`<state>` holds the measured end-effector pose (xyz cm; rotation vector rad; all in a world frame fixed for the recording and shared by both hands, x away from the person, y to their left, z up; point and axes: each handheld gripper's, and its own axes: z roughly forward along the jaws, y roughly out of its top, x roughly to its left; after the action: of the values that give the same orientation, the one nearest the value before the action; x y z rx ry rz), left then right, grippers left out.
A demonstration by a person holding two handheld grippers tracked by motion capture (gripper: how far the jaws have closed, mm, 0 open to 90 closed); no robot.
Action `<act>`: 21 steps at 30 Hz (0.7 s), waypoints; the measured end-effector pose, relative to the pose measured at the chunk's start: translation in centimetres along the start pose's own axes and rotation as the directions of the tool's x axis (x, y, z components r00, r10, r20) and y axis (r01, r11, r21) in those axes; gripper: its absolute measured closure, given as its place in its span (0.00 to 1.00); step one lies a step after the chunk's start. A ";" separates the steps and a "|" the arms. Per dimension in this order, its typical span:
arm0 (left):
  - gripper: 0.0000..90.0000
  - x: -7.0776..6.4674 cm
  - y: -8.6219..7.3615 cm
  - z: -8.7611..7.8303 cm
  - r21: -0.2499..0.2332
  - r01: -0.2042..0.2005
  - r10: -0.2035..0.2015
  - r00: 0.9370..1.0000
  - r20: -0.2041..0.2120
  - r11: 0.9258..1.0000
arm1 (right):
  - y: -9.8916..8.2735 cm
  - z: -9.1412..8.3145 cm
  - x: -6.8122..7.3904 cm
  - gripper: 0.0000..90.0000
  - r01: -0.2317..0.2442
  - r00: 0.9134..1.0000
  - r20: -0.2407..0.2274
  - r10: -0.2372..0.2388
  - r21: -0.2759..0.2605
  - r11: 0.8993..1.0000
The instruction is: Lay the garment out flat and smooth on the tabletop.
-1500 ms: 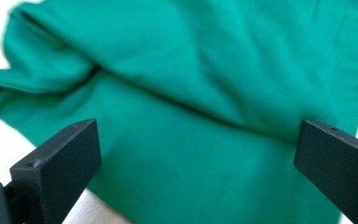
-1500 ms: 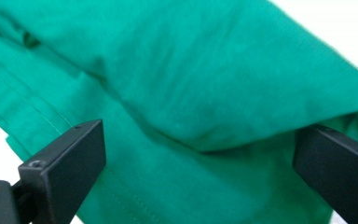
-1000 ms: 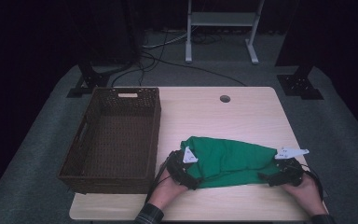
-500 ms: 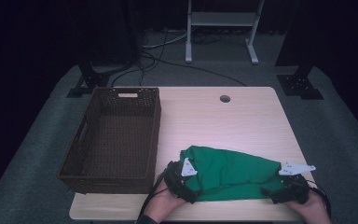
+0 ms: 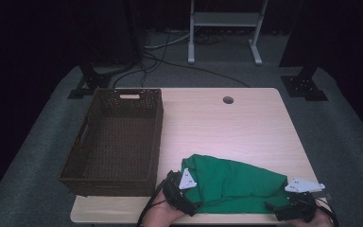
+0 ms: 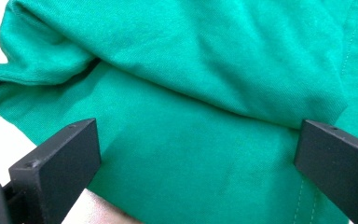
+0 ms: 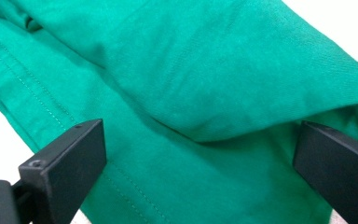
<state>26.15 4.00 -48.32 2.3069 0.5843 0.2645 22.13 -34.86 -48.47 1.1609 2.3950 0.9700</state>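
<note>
High view showed the green cloth [image 5: 234, 182] lying bunched on the near right part of the counter [image 5: 227, 123], close to its front edge. You had your left hand-held gripper [image 5: 182, 191] at the cloth's left end and your right hand-held gripper [image 5: 293, 205] at its right end, both touching the fabric. Left gripper view had the cloth [image 6: 200, 116] spread between your left hand-held gripper's [image 6: 198, 158] wide-spread jaws, folds running across it, nothing pinched. Right gripper view looked the same: your right hand-held gripper [image 7: 200, 163] stood wide apart over a stitched hem and a fold of the cloth [image 7: 205, 84], gripping nothing.

The brown wicker basket [image 5: 158, 137] sat on the counter's left side, just left of the cloth and not touching it that you could tell; its inside was bare.

Your hands came in from the bottom edge, the left hand [image 5: 163, 215] low behind its gripper, the right barely in view at the corner.
</note>
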 end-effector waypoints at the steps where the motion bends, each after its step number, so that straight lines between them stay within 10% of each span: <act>1: 0.00 0.0 0.0 0.0 -0.002 0.000 0.000 1.000 0.000 1.000 | 0.3 -0.1 -0.1 0.02 0.002 1.000 -0.006 -0.002 0.029 1.000; 21: 0.00 0.0 -0.2 0.0 -0.016 0.000 0.000 1.000 0.001 1.000 | 1.0 -2.5 -0.5 0.02 0.002 1.000 -0.023 -0.003 -0.033 0.999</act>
<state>26.08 4.13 -48.46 2.2915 0.5801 0.2676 21.72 -35.91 -45.97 1.1413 2.3879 1.0236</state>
